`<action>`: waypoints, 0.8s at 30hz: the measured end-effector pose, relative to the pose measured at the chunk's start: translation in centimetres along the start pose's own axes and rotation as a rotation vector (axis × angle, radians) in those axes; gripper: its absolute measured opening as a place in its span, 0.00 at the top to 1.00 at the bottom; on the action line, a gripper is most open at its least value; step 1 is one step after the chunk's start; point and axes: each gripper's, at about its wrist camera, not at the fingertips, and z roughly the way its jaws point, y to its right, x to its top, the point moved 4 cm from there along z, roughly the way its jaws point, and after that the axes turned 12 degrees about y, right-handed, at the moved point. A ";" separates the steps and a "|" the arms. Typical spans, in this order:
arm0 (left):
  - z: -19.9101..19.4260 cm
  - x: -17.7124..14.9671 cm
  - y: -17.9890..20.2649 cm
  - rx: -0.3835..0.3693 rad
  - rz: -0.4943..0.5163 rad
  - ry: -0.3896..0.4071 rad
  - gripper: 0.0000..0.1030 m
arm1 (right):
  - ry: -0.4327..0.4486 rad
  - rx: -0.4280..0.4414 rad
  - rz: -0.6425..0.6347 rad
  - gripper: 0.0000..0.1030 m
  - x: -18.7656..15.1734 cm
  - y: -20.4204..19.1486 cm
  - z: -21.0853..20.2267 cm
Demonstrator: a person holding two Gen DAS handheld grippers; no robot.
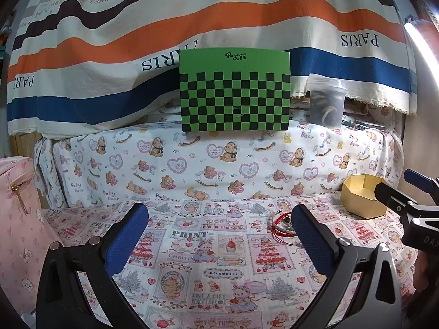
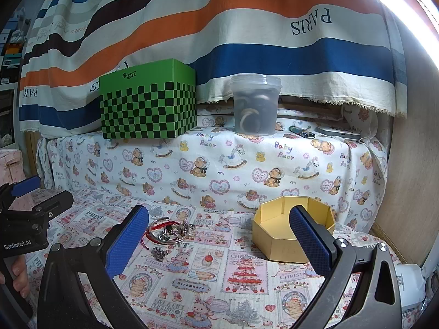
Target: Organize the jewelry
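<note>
A small pile of jewelry [image 2: 170,230], with a red cord bracelet, silver bangles and charms, lies on the patterned cloth; a loose silver piece [image 2: 158,253] sits just in front of it. The pile shows in the left wrist view [image 1: 279,226] beside my left gripper's right finger. An open, empty gold octagonal box [image 2: 293,229] stands to the right of the pile, also in the left wrist view [image 1: 363,198]. My left gripper [image 1: 218,230] is open and empty. My right gripper [image 2: 219,233] is open and empty, with the pile at its left finger and the box behind its right finger.
A green checkered box [image 2: 148,101] and a lidded plastic tub [image 2: 256,104] stand on the raised cloth-covered ledge behind. A lighter [image 2: 301,132] and a phone [image 2: 338,133] lie on the ledge at right. A pink bag [image 1: 19,219] is at far left. A striped cloth hangs behind.
</note>
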 end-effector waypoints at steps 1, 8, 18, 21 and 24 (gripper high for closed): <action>0.0 0.0 0.0 -0.001 0.001 0.000 0.00 | -0.001 0.000 0.000 0.00 0.0 0.0 0.0; -0.3 0.1 0.0 -0.006 0.001 0.008 0.00 | -0.003 0.001 0.001 0.00 0.0 0.0 0.0; -0.1 0.2 0.1 -0.007 0.003 0.006 0.00 | -0.003 -0.001 0.001 0.00 0.1 0.4 -0.1; 0.0 0.1 0.1 -0.005 0.001 -0.004 0.00 | -0.003 -0.003 0.002 0.00 -0.1 -0.1 0.0; -0.1 0.0 -0.1 -0.004 -0.006 -0.004 0.00 | -0.003 -0.002 0.002 0.00 0.0 0.0 0.0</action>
